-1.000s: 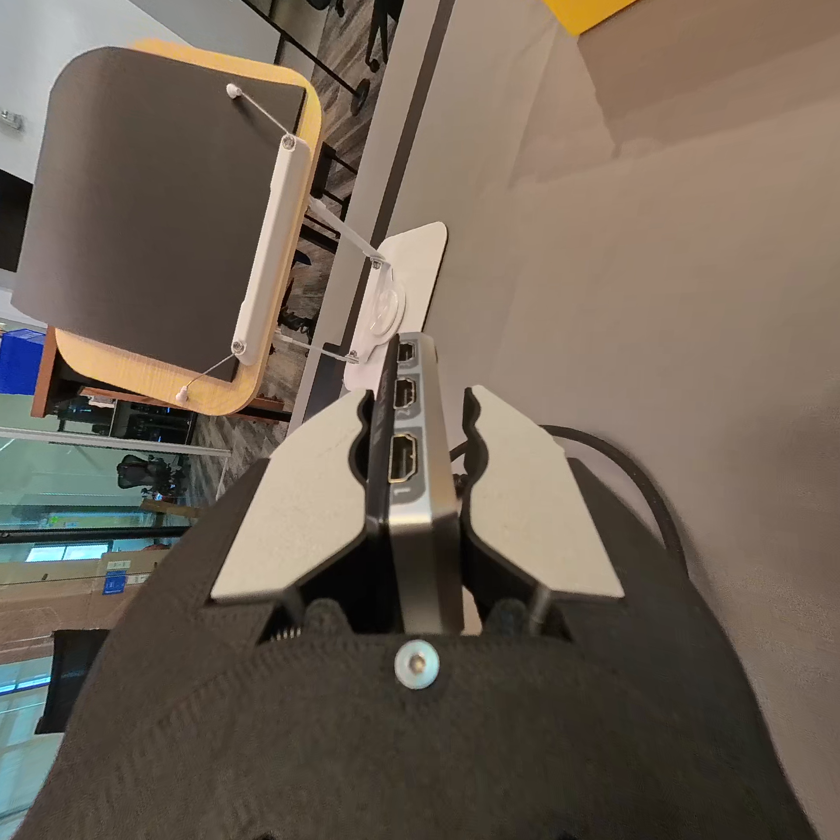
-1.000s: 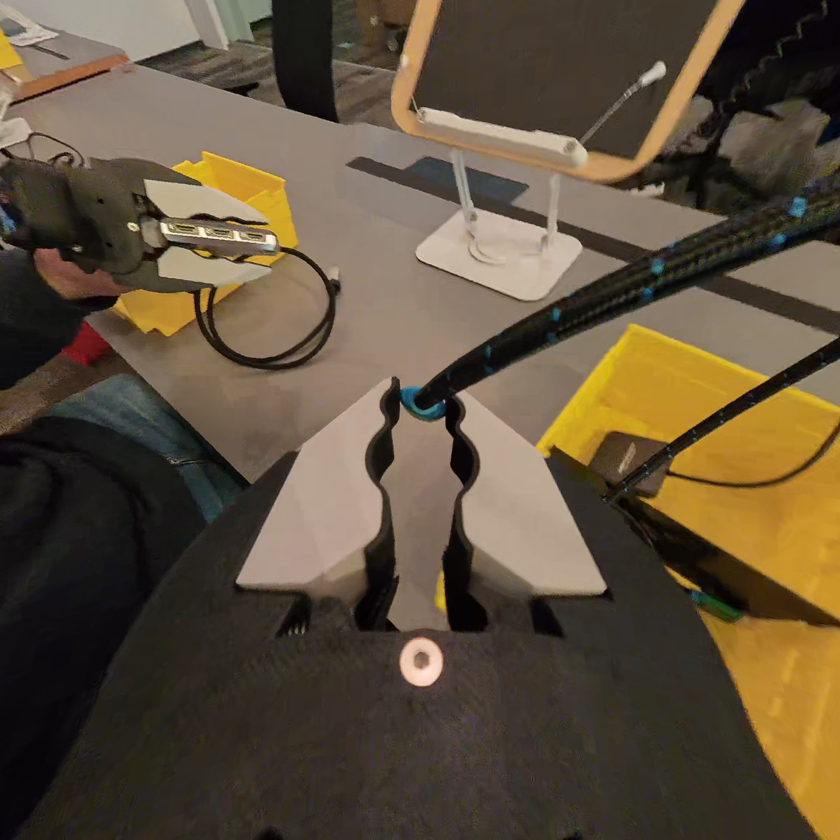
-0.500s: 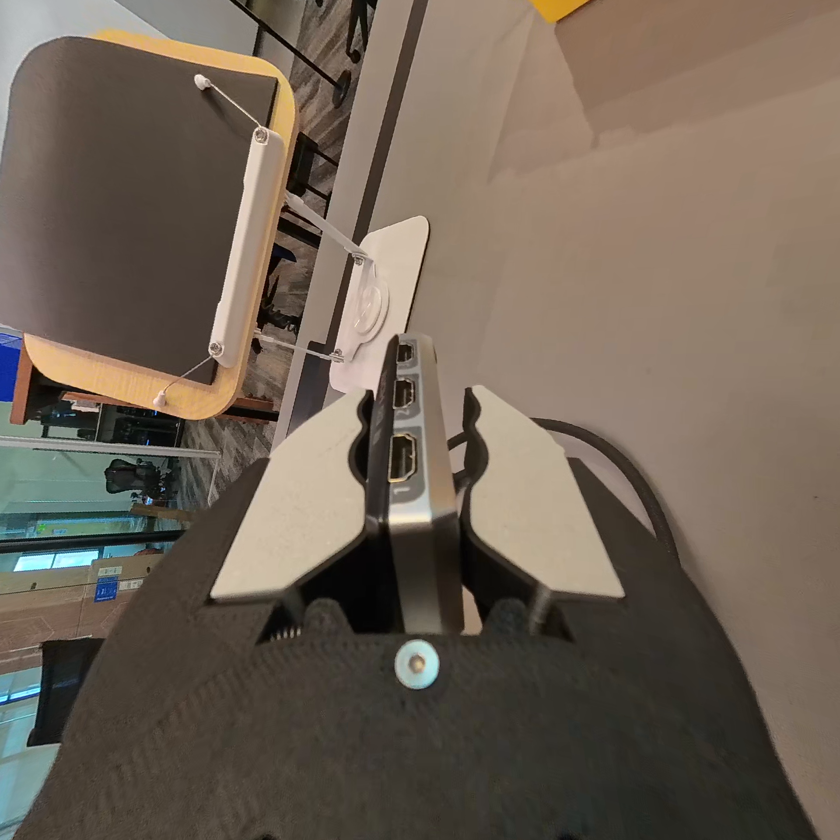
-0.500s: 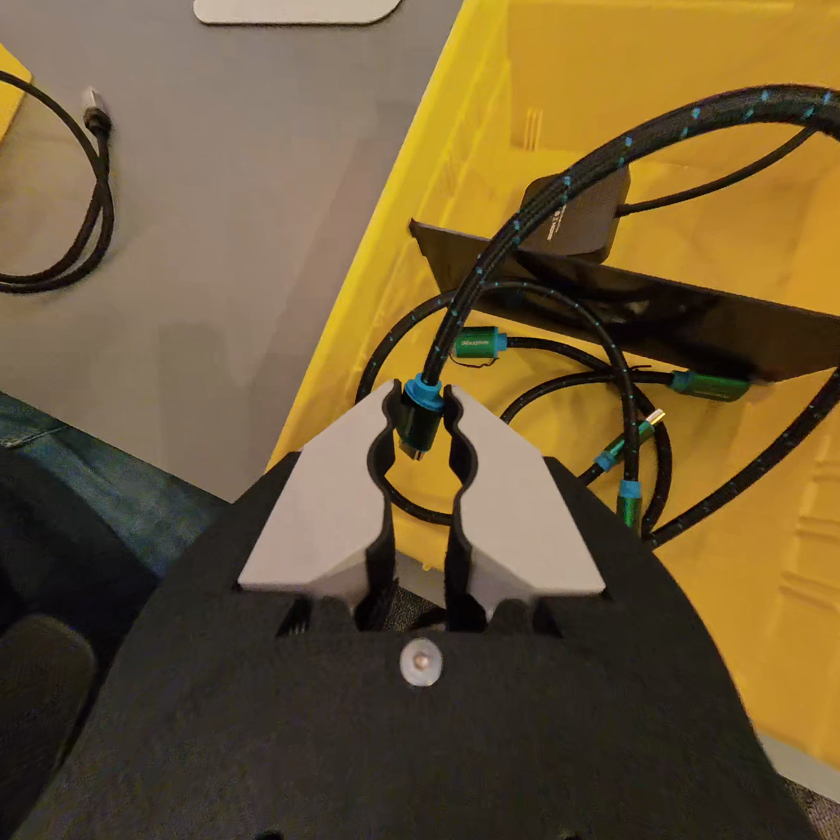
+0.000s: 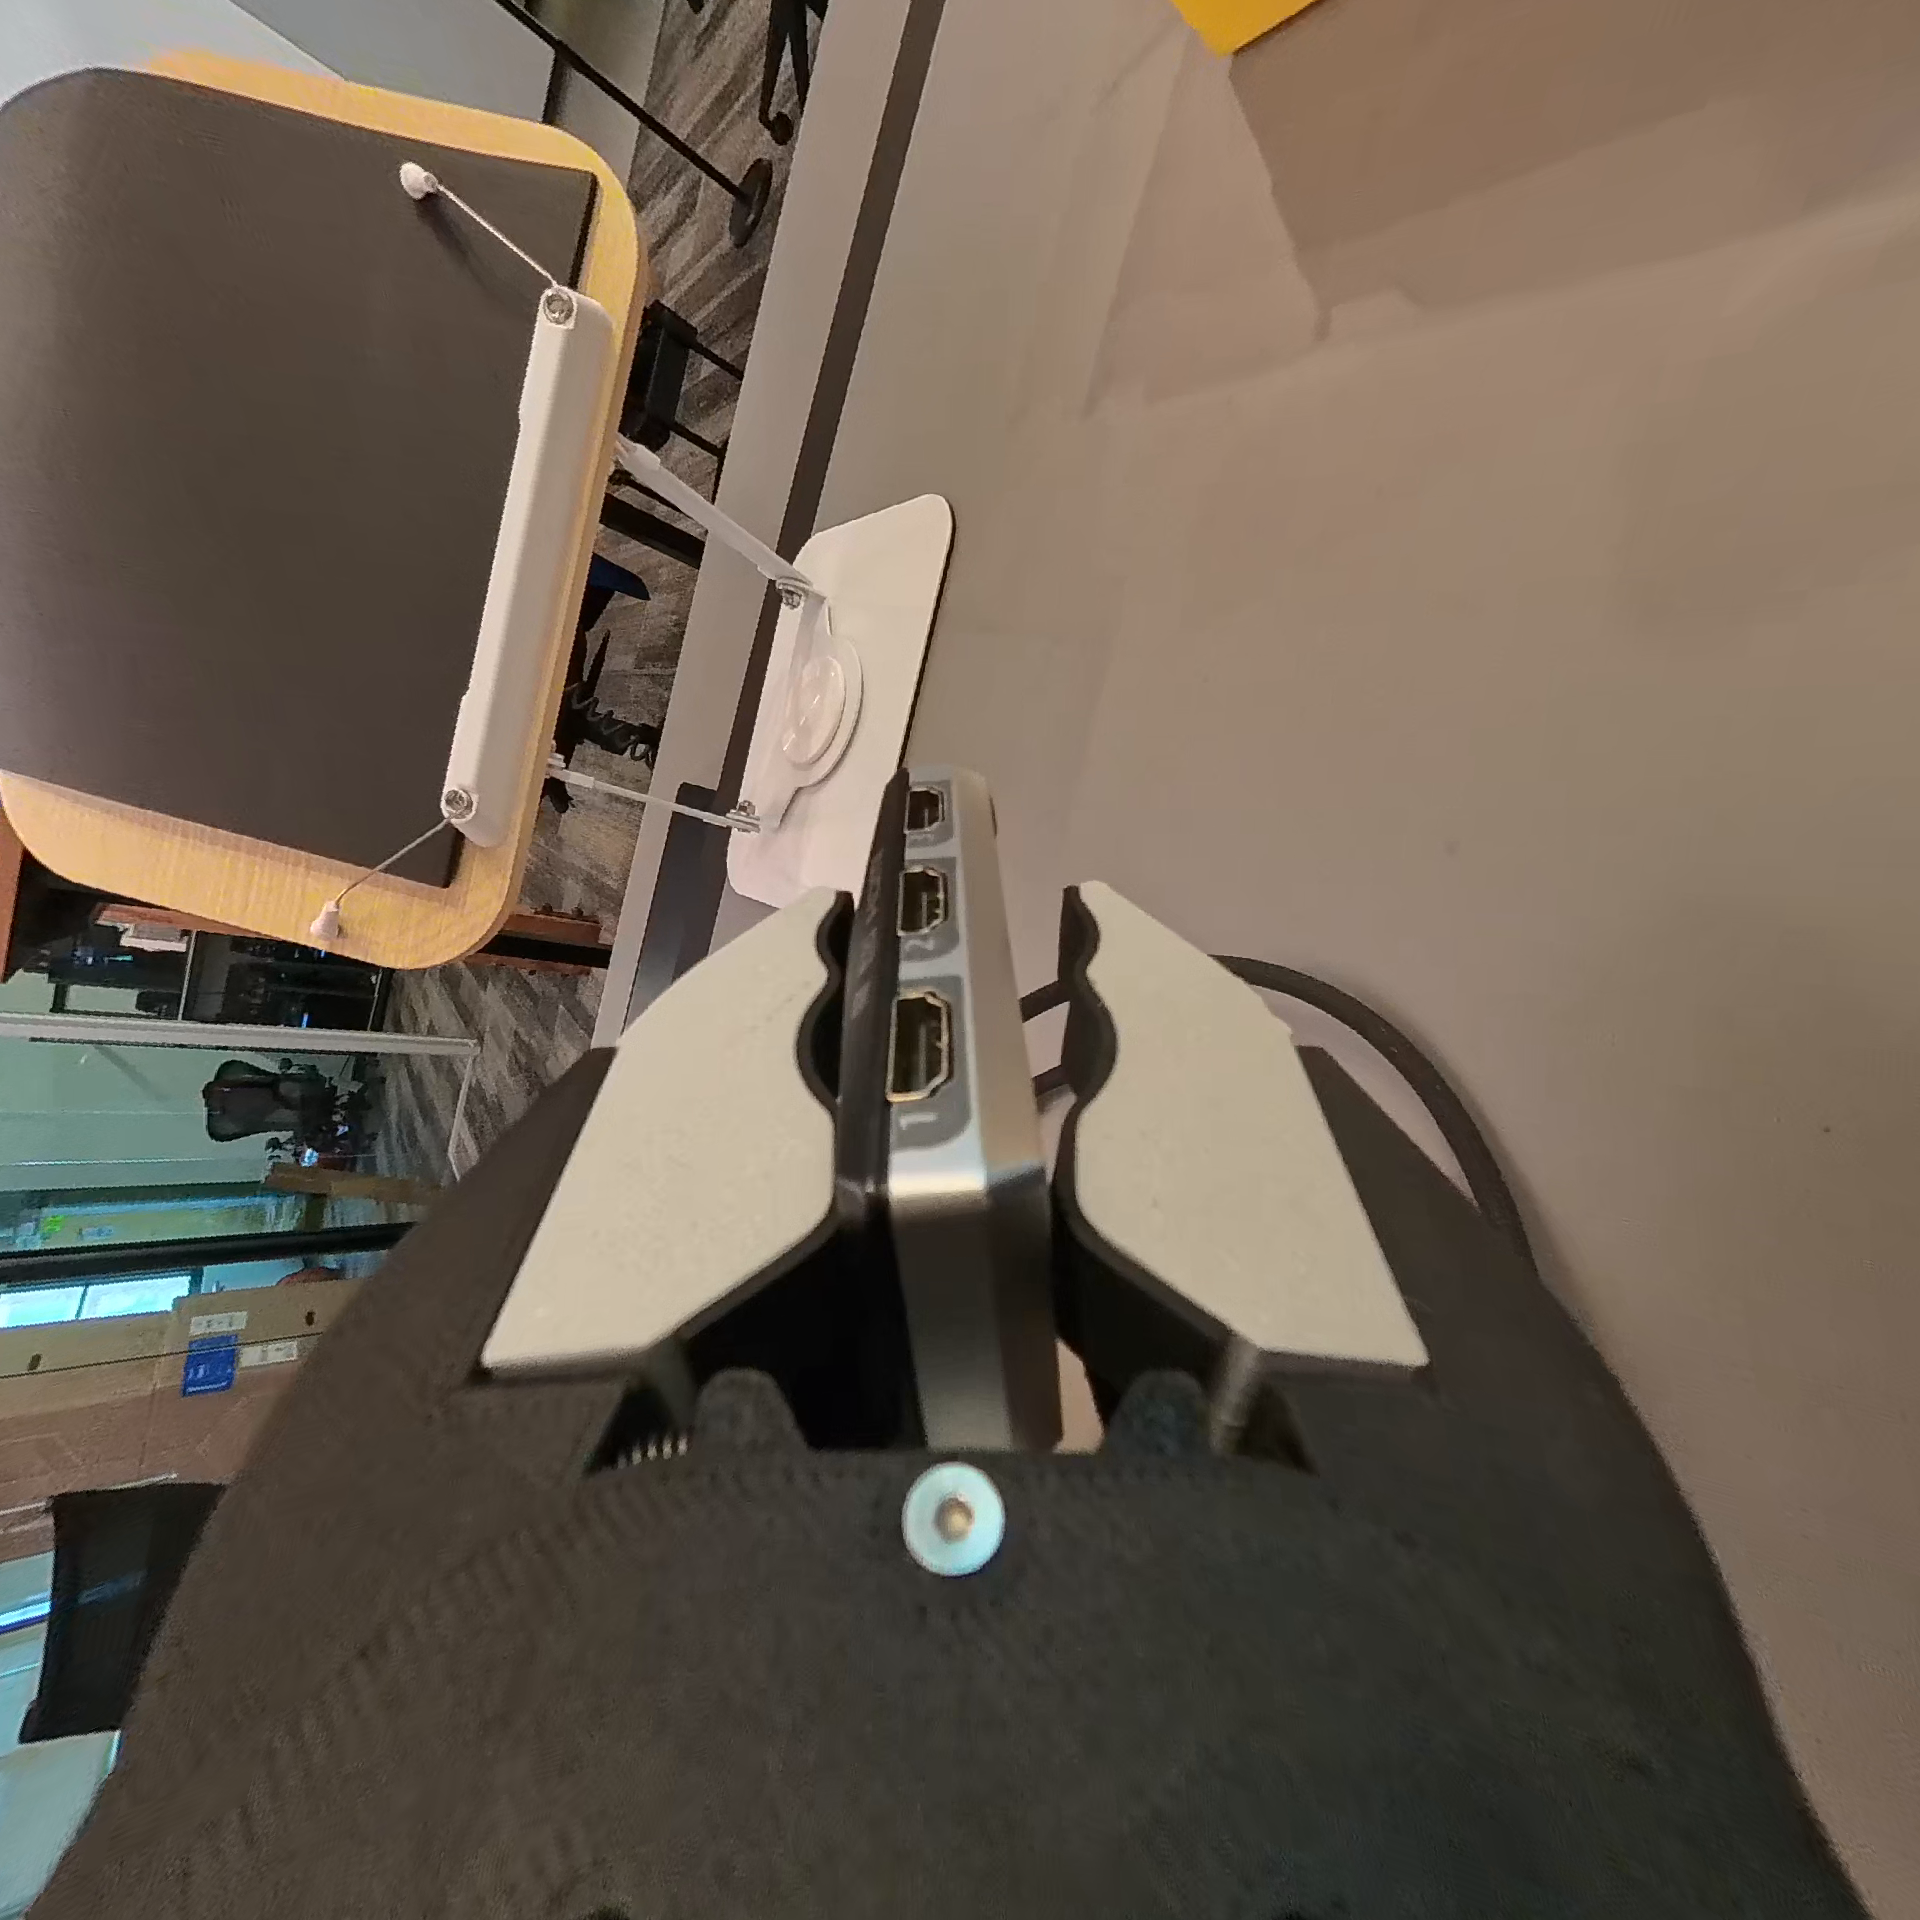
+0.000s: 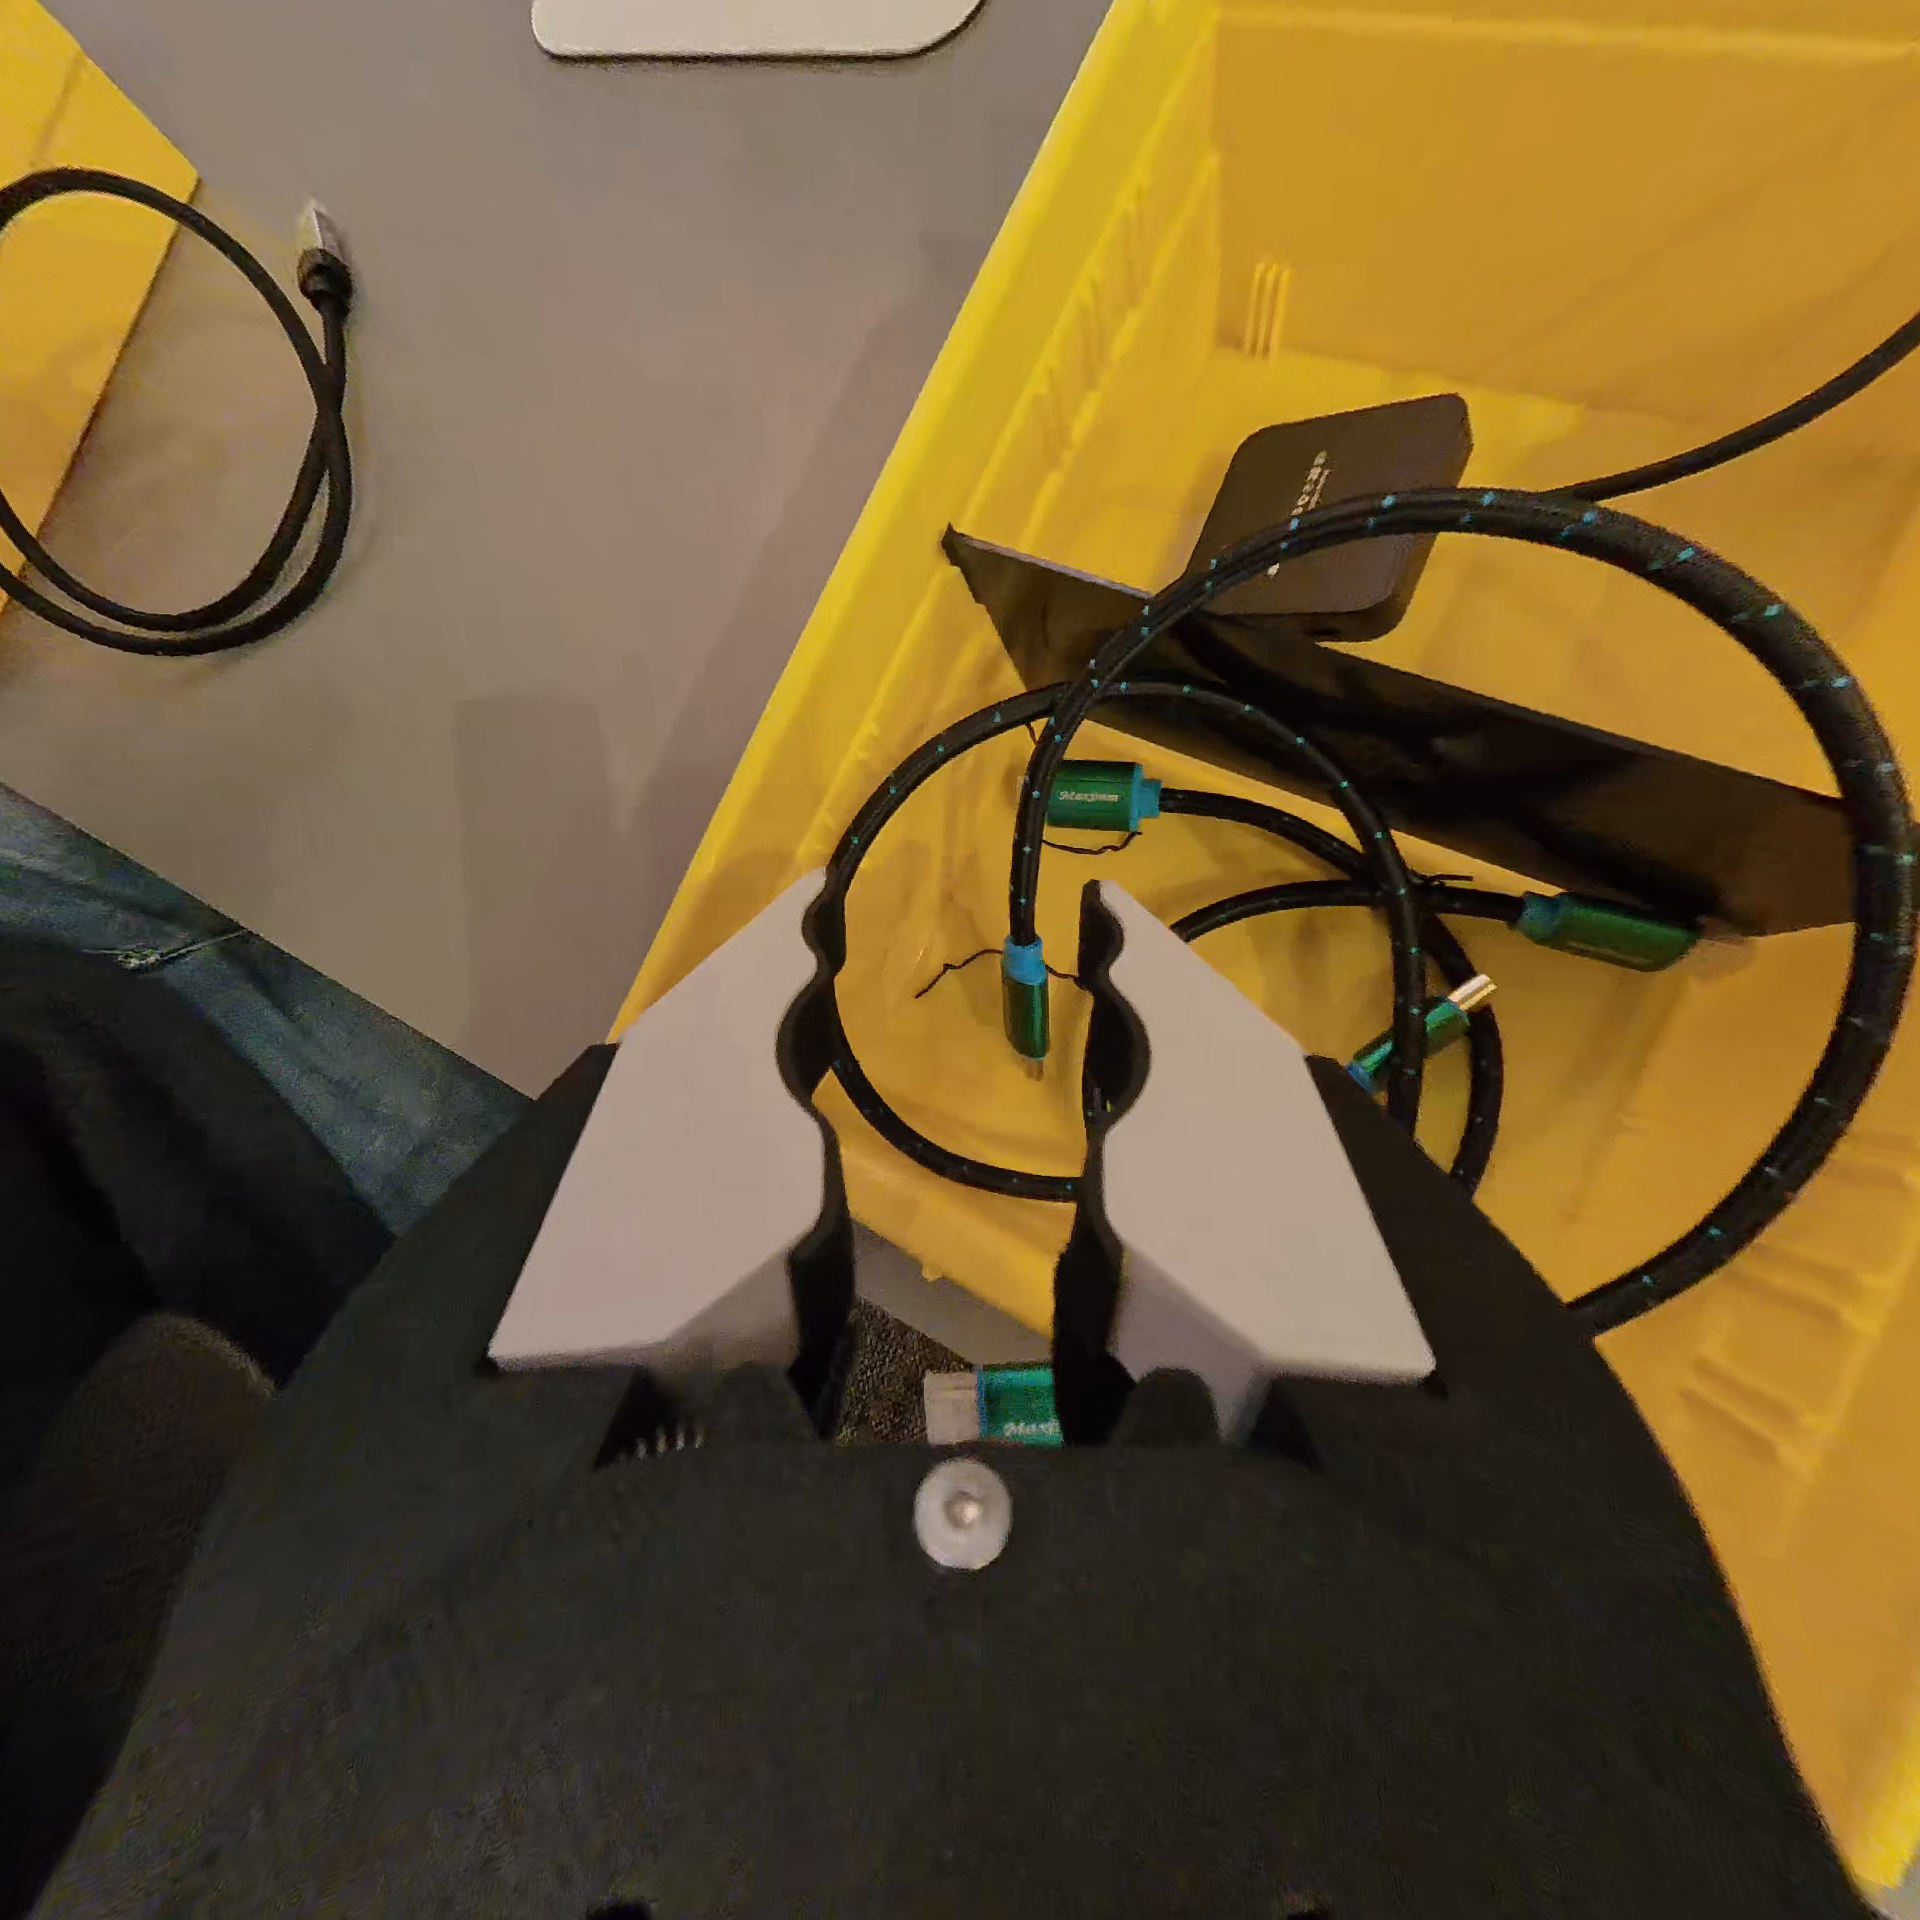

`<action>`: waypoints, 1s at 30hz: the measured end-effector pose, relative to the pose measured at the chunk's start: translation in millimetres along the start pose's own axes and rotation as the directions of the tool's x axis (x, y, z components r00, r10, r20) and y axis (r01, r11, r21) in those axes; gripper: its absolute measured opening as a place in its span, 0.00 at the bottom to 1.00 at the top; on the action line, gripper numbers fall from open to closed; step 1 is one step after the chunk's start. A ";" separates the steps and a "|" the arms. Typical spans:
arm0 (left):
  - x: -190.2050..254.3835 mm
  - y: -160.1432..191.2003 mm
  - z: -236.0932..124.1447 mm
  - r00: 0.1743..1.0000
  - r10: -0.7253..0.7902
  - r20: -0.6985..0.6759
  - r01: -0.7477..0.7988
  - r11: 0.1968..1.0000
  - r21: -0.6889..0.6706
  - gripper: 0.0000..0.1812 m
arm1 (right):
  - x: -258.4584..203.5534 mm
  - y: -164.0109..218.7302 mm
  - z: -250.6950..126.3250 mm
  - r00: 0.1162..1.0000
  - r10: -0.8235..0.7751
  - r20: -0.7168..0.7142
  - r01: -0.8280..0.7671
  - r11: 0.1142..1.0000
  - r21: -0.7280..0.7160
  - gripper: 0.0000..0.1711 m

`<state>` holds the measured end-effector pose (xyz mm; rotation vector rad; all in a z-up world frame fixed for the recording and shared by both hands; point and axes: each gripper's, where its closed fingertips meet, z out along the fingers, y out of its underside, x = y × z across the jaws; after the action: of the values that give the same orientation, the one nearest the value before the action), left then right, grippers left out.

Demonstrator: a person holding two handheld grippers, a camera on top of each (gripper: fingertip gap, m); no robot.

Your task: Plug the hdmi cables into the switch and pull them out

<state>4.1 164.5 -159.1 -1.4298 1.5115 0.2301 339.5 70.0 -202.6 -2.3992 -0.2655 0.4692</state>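
Brushed grey metal fills my left gripper (image 5: 951,997): it clamps the switch (image 5: 961,1039) at frame centre, all three visible ports empty. In the right wrist view, my right gripper (image 6: 956,987) gapes wide, holding nothing, over the yellow bin (image 6: 1455,260), where a green-tipped hdmi cable (image 6: 1023,1003) hangs between the fingers, untouched. I judge that plug needs regrasping. Connectors carry small print; I'll not repeat it.

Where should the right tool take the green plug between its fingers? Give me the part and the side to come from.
Take the green plug by its green shell, between blue collar and metal tip, leaving the tip free. It lines up lengthwise between the fingers of the open right tool, so probably come straight down into the yellow bin and close on its sides.
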 end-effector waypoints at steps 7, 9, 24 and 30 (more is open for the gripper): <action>1.5 -14.5 -5.8 1.000 0.004 0.006 -0.005 0.997 0.075 0.21 | -43.8 -41.8 -37.7 0.981 -0.189 -0.048 0.194 0.969 0.152 0.28; 3.9 -24.8 -10.9 1.000 0.011 -0.005 -0.011 0.992 0.124 0.21 | -90.7 -62.9 -36.8 0.939 -0.344 -0.005 0.336 0.916 0.218 0.31; 29.4 -64.2 -50.3 0.963 0.047 -0.264 0.051 0.934 0.353 0.20 | -307.3 -85.1 68.0 0.336 -0.939 0.067 0.897 0.341 0.282 0.26; 32.9 -64.6 -57.5 0.953 0.130 -0.273 -0.022 0.931 0.365 0.20 | -309.7 -79.4 65.1 0.279 -0.953 0.119 0.907 0.302 0.292 0.15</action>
<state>35.1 84.1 -125.2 -1.1446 1.7475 -0.2164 25.0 72.4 -115.8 -1.5415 -1.6165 0.2013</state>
